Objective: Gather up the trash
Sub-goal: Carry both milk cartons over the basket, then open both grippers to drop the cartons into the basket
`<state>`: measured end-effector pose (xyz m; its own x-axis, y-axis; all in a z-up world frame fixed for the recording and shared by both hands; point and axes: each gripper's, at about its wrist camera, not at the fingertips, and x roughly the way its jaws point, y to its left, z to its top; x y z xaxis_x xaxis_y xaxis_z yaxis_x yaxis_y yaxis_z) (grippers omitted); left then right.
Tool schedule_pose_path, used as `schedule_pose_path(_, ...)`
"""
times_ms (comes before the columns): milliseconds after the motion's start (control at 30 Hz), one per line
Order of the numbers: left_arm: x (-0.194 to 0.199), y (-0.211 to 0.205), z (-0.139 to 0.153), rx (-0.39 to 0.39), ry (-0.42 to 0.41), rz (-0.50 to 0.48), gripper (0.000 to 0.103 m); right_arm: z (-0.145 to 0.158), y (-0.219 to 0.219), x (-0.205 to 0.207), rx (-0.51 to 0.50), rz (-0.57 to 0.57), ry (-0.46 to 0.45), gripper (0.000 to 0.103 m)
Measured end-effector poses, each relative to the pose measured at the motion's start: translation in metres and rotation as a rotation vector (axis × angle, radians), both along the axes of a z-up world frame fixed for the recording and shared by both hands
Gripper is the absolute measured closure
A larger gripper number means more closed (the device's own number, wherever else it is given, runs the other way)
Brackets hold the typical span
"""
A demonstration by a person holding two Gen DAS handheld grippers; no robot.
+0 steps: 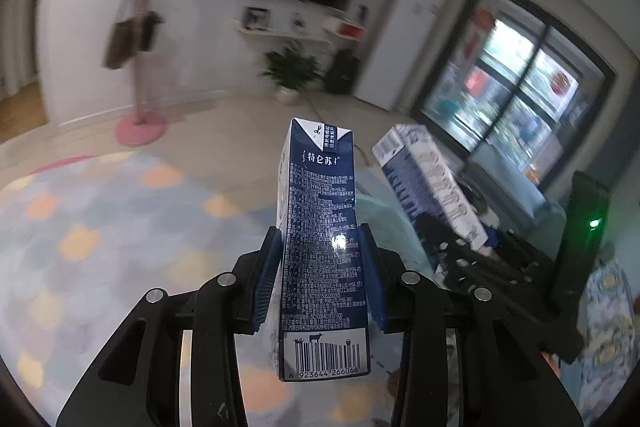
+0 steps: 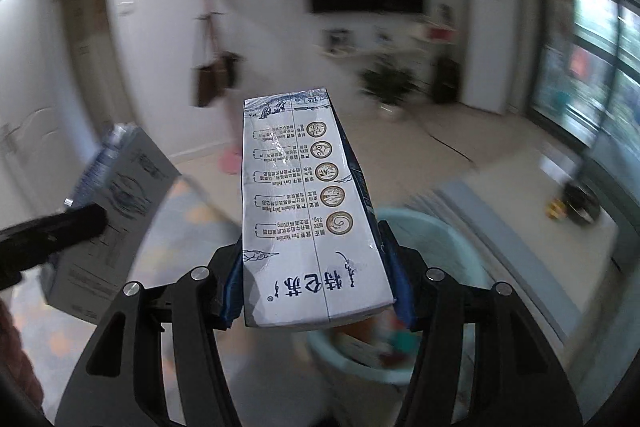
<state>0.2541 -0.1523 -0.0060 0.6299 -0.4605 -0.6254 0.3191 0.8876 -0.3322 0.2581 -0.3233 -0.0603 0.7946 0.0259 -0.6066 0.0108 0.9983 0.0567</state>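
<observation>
A pale green bin (image 2: 432,227) sits below your right hand-held gripper (image 2: 316,275), which clamps one milk carton (image 2: 304,203). Your left hand-held gripper (image 1: 322,275) squeezes another carton (image 1: 320,235). Both look light and crushable; keep gripping the flat sides.

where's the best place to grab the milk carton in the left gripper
Across its two wide faces near the barcode end, coming in along its length, as the left gripper does now. The milk carton is a long flat-sided box, so its parallel faces give the fingers flat contact while the folded top points away.
</observation>
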Motion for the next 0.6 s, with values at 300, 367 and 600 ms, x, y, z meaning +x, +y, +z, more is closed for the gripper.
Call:
schedule_pose_path(300, 0.048, -0.092, -0.044, 0.057, 0.068, -0.141, 0.065, -0.070, -0.091, 0.016, 0.134, -0.229, 0.187, 0.048)
schedule_pose_path(367, 0.058, -0.099, -0.053, 0.047, 0.080, -0.163, 0.064, -0.076, -0.091, 0.021, 0.136, -0.239, 0.199, 0.046)
schedule_pose_path(600, 0.055, -0.079, -0.058, 0.009, 0.059, -0.124, 0.037, -0.089, -0.104, 0.017, 0.191, -0.237, 0.210, 0.045)
